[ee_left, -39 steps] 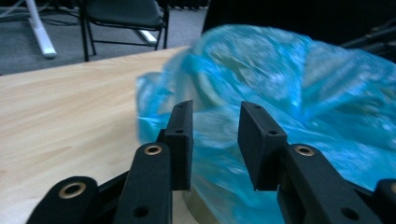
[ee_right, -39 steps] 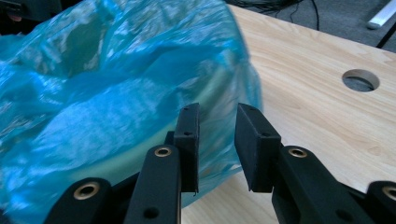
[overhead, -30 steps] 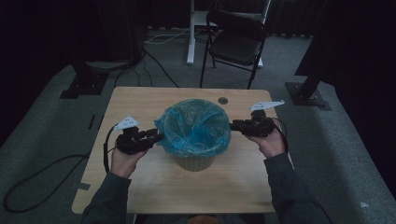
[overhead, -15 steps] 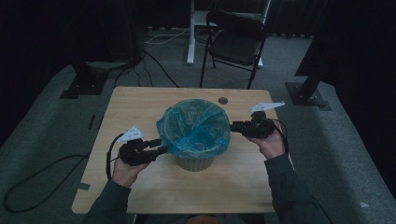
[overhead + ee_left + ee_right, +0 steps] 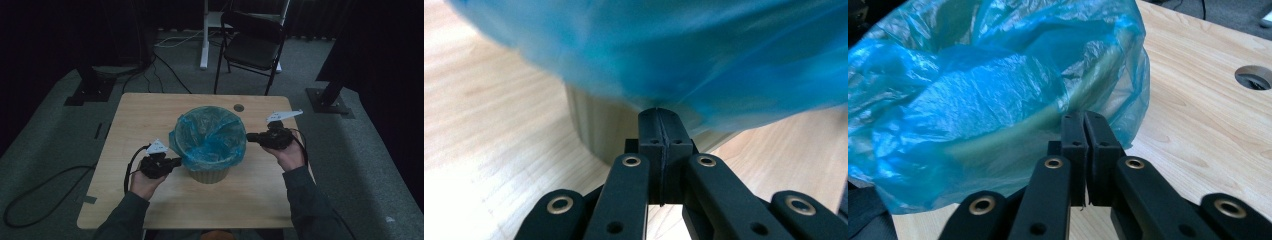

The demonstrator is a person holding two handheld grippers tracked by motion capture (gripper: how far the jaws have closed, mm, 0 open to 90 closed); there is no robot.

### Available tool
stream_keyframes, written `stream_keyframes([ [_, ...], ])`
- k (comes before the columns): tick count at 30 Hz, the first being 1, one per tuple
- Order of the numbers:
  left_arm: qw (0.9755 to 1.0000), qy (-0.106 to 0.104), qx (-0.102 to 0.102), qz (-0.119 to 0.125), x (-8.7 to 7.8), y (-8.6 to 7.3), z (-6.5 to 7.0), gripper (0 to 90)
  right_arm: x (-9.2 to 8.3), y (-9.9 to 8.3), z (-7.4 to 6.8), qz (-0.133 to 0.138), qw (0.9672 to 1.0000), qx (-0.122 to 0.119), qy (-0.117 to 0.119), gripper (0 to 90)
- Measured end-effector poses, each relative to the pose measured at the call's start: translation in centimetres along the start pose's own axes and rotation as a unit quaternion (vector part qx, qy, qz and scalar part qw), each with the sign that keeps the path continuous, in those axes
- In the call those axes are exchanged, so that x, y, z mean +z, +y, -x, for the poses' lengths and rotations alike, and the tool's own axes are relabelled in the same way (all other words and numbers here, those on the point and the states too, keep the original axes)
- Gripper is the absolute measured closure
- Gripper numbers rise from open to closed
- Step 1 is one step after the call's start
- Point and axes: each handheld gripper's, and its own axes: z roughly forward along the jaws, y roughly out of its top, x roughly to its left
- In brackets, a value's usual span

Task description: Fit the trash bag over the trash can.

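Note:
A tan bin (image 5: 207,175) lined with a blue plastic bag (image 5: 210,136) stands mid-table. My left gripper (image 5: 178,161) sits low at the bag's left overhang. In the left gripper view its jaws (image 5: 659,113) have just been closing and now stand pressed together, with the hem of the bag (image 5: 684,55) drawn down into their tips. The bin's wall (image 5: 599,125) is right behind. My right gripper (image 5: 249,137) is at the bag's right edge. Its jaws (image 5: 1083,118) have also just been closing and meet on the film of the bag (image 5: 973,95) below the rim.
The wooden table (image 5: 145,115) has a round cable hole (image 5: 239,107) behind the bin, which the right gripper view shows too (image 5: 1254,77). A black chair (image 5: 252,45) and stand bases sit on the floor beyond. A cable (image 5: 129,172) loops from the left gripper.
My left hand has dropped and come nearer, from beside the bag's rim to its lower overhang. The right hand has stayed at the bag's right edge.

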Motion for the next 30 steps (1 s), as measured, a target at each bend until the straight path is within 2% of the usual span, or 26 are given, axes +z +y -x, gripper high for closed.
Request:
stream_keyframes([
  [3, 0.9997, 0.015, -0.018, 0.005, -0.5, -0.3, -0.7, 89.0, 0.2, -0.1, 0.1, -0.003, 1.0, 0.001, -0.001, 89.2],
  [6, 0.999, 0.027, -0.025, 0.026, -1.8, -0.2, -1.0, 79.8, 0.1, -0.1, 0.2, -0.003, 1.0, 0.001, -0.002, 87.5],
  [8, 0.9982, 0.039, -0.021, 0.041, -3.0, 0.0, -1.1, 76.1, 0.1, -0.1, 0.2, -0.002, 1.0, 0.001, -0.003, 85.6],
  [12, 0.996, 0.049, -0.018, 0.072, -5.1, 0.9, -1.3, 71.8, -0.2, 0.1, 0.2, 0.004, 1.0, 0.001, -0.006, 82.7],
  [16, 0.9926, 0.056, -0.007, 0.107, -6.7, 2.3, -1.1, 68.3, -0.3, 0.2, 0.0, 0.007, 1.0, 0.0, -0.006, 81.6],
  [21, 0.991, 0.044, 0.005, 0.127, -7.5, 4.2, -0.7, 61.9, -0.3, 0.3, -0.1, 0.007, 0.9999, -0.002, -0.007, 81.3],
  [24, 0.9914, 0.018, 0.006, 0.13, -7.1, 4.9, -0.3, 53.8, -0.3, 0.2, 0.0, 0.009, 0.9999, -0.001, -0.006, 81.3],
  [27, 0.9927, 0.012, 0.009, 0.119, -6.2, 4.9, 0.2, 47.2, -0.3, 0.1, -0.1, 0.008, 1.0, 0.0, -0.005, 81.1],
  [29, 0.9939, 0.007, 0.007, 0.11, -5.6, 4.5, 0.3, 47.0, -0.3, 0.0, -0.1, 0.008, 1.0, 0.0, -0.005, 81.0],
  [30, 0.9935, 0.0, 0.001, 0.114, -5.5, 4.3, 0.3, 47.4, -0.3, 0.0, -0.1, 0.007, 1.0, 0.001, -0.004, 81.0],
])
